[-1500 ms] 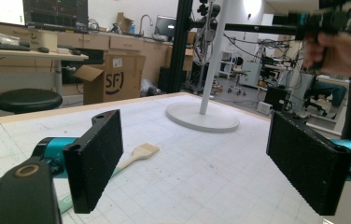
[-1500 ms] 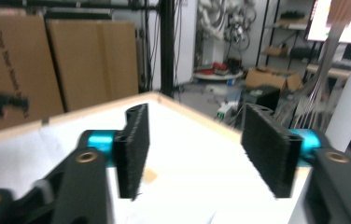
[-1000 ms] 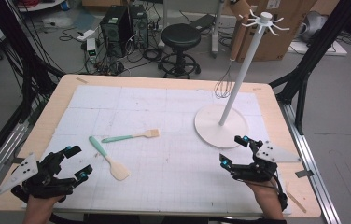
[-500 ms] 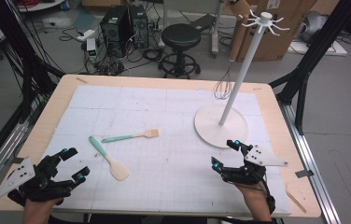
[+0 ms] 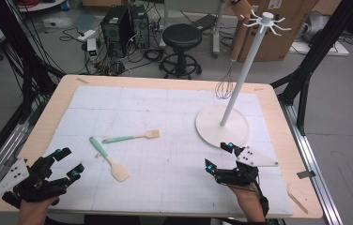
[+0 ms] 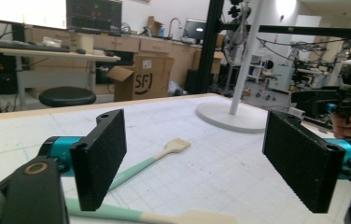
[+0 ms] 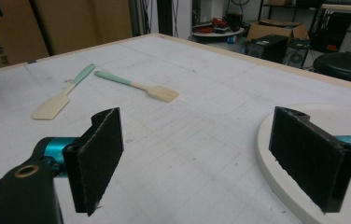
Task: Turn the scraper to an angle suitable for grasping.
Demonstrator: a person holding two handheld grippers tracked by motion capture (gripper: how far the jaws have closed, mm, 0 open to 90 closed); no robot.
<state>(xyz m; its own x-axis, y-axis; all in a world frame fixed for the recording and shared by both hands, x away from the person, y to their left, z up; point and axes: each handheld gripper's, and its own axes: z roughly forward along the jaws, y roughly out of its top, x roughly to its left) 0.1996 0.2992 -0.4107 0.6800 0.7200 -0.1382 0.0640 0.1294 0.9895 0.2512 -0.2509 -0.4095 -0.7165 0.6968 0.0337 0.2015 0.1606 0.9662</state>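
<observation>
Right hand-held gripper (image 5: 221,157) has edged leftward from stand base (image 5: 212,129).

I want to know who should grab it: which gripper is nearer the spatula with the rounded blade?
Left. The left gripper sits just left of the rounded spatula, jaws open. The right gripper is farther off across the mat, beside the white stand base.

The high view looks forward and down from above the near edge of the table (image 5: 278,101). Each tool's camera sits low and close over the tabletop, facing across it. All three views share the two spatulas (image 5: 111,159) (image 6: 157,158) (image 7: 61,100) and the white stand base (image 5: 212,129) (image 6: 229,119) (image 7: 295,149).
</observation>
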